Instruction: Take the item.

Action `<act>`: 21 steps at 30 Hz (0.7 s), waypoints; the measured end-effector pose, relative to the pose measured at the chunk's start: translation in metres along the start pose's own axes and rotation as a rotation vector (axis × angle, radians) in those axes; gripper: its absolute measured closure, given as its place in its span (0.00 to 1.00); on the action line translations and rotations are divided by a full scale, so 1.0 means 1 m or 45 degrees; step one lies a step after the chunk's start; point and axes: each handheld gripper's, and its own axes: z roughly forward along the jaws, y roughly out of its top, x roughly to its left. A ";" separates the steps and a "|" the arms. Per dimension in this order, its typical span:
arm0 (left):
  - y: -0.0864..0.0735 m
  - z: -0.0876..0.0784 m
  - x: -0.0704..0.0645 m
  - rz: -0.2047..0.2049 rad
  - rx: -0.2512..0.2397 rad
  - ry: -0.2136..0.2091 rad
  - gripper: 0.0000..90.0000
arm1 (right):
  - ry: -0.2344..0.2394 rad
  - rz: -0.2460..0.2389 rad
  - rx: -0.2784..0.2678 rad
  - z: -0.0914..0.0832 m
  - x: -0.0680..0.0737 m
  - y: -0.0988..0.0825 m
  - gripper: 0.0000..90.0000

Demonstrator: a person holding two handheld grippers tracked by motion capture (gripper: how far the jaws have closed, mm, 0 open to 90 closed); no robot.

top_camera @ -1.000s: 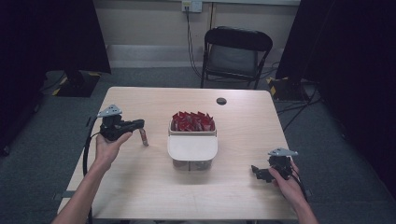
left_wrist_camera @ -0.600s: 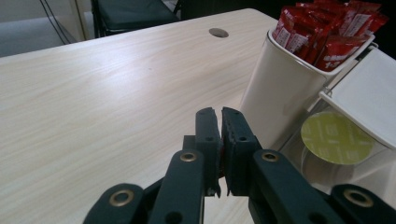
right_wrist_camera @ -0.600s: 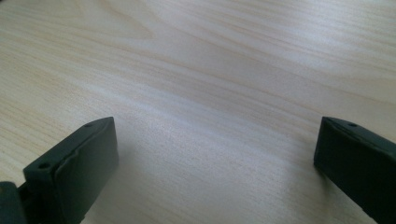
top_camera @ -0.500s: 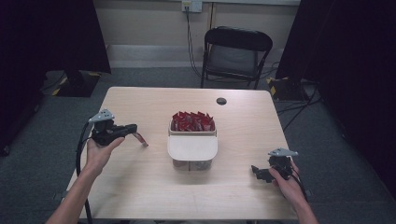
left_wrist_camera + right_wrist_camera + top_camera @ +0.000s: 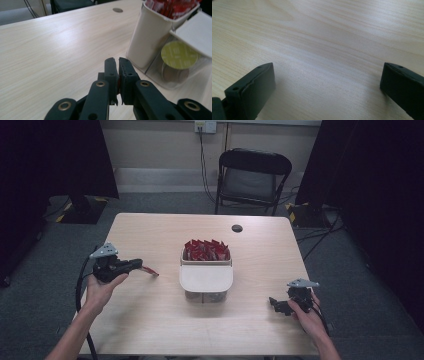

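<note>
Room's pretty dim w/ a light wood table (image 5: 165,325) in the middle on grey carpet (image 5: 350,285), plus a small dark round cap (image 5: 237,228) set in the tabletop near the far edge. Behind it there's a black folding chair (image 5: 254,175) against a beige wall (image 5: 160,145) w/ a pale baseboard, and a wall outlet (image 5: 205,126) up top w/ cables hanging down. Black curtains (image 5: 55,155) on both sides, some yellow/black hazard tape (image 5: 294,212) on the floor by the stands.

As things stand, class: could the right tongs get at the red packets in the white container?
Probably yes. The right tongs are open and hold nothing, bare table lies between, and the red packets stand exposed in the white container, open on top.
</note>
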 end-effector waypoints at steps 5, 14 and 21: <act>-0.009 -0.003 0.003 -0.025 -0.003 0.003 0.95 | 0.002 -0.005 -0.001 0.000 0.000 0.000 0.00; -0.015 0.010 0.006 -0.042 0.041 0.024 0.96 | 0.001 -0.004 0.000 0.000 0.000 0.000 0.00; -0.017 0.016 0.010 -0.040 0.045 0.038 0.96 | 0.002 -0.004 0.000 0.000 0.000 0.000 0.00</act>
